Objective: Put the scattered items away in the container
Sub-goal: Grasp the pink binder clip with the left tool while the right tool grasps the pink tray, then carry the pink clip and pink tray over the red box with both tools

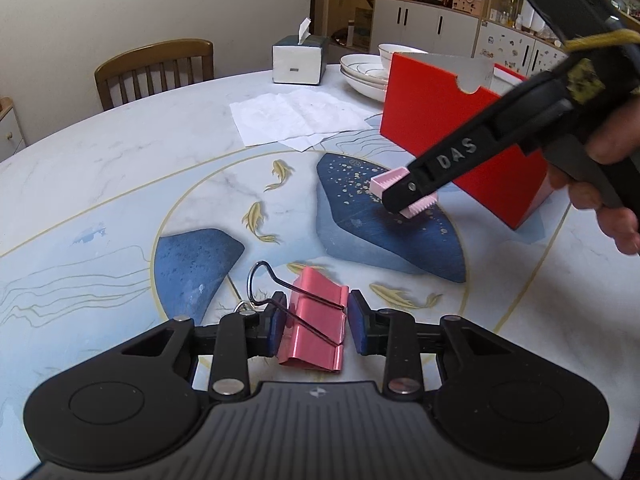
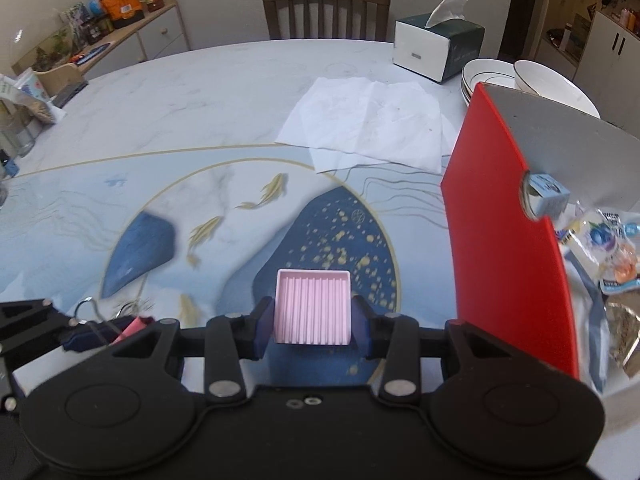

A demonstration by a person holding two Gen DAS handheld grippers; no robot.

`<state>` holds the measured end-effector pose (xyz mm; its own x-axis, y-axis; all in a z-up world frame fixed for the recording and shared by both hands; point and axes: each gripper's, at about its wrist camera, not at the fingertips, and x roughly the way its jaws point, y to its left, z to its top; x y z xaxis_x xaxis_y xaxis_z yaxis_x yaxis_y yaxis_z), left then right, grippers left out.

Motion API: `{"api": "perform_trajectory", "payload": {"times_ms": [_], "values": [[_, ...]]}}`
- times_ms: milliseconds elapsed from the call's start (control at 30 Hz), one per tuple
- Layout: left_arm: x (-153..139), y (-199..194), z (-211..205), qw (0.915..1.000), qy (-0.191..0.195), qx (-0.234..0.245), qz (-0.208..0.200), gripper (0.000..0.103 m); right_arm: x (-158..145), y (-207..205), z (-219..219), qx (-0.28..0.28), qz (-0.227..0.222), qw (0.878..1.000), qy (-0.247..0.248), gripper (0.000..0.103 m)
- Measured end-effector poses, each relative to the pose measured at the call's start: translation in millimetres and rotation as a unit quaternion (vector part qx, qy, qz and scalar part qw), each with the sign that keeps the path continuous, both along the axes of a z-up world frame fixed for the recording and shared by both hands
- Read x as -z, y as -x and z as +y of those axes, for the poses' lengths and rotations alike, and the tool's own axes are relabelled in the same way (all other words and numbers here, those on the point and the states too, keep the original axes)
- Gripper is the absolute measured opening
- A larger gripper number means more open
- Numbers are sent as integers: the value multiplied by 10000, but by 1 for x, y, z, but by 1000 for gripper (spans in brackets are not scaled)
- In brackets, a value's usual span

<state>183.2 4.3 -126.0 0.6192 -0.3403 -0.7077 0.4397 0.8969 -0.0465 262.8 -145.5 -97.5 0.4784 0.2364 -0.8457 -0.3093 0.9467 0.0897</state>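
Note:
A pink binder clip [image 1: 316, 322] with wire handles lies on the table. My left gripper [image 1: 318, 326] is shut on it, with a blue pad on each side. In the right wrist view the clip [image 2: 134, 326] peeks out at the lower left. My right gripper [image 2: 313, 332] is shut on a small pink ribbed tray [image 2: 314, 306]. From the left wrist view that tray [image 1: 386, 184] hangs just above the table in the right gripper [image 1: 404, 196], close to the front wall of the red container [image 1: 436, 120]. The red container [image 2: 504, 240] stands open-topped to the right.
Inside the container lie a small blue-grey box [image 2: 546, 196] and snack packets [image 2: 612, 248]. White paper sheets [image 2: 368, 124], a tissue box [image 2: 432, 48] and stacked bowls [image 2: 492, 76] sit behind. A wooden chair [image 2: 326, 8] stands at the far edge. A hand [image 1: 612, 200] holds the right gripper.

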Motion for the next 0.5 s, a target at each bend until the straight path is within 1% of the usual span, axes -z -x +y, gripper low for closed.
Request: {"api": "perform_trajectory", "payload": {"times_ms": [100, 267, 500], "values": [[-2, 6, -1, 10000, -15, 6, -24, 31, -7, 13, -3, -45, -43, 10000, -4, 40], [-8, 16, -3, 10000, 68, -44, -6, 31, -21, 31, -11, -72, -57, 9999, -91, 40], [-31, 27, -10, 9996, 240, -109, -70, 31, -44, 54, -28, -39, -174, 9995, -277, 40]]}}
